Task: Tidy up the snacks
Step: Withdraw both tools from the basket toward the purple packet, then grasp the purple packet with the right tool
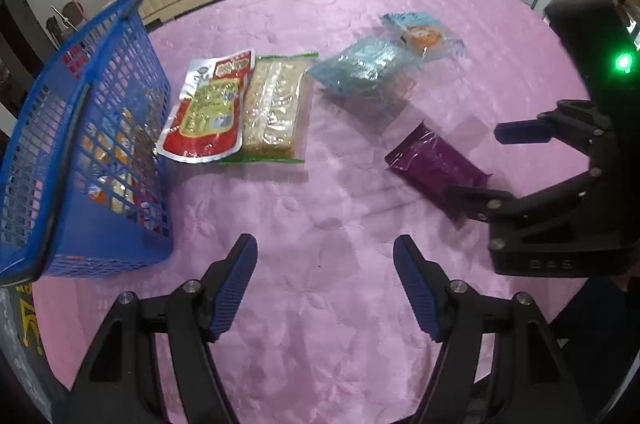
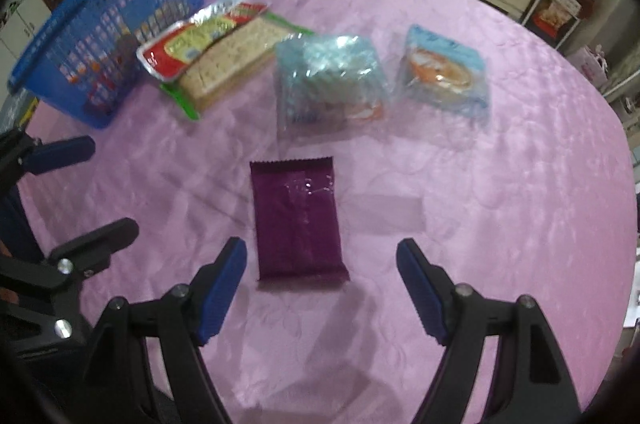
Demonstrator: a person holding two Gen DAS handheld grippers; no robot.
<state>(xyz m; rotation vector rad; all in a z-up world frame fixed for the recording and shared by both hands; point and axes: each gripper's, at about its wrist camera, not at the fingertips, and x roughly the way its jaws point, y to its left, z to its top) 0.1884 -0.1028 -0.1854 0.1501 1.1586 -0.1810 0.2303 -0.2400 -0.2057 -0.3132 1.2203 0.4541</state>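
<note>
Snacks lie loose on the pink cloth [image 2: 500,184]; the purple packet [image 2: 298,220] sits nearest, just ahead of the right gripper [image 2: 320,284], whose jaws stand wide and empty. Straddle its long sides squarely before closing, then carry it far left to the blue basket [image 2: 120,4]; the left gripper [image 1: 324,284] is also open and empty.

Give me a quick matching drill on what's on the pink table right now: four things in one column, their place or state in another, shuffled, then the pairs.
Things:
1. purple packet
2. red pouch
3. blue basket
4. right gripper

Places or states:
A. overlaps the cracker pack
B. stands at the table's edge, snacks already inside
C. lies alone, flat, just ahead of open jaws
D. open, holding nothing

Pairs: 1-C, 2-A, 3-B, 4-D
</note>
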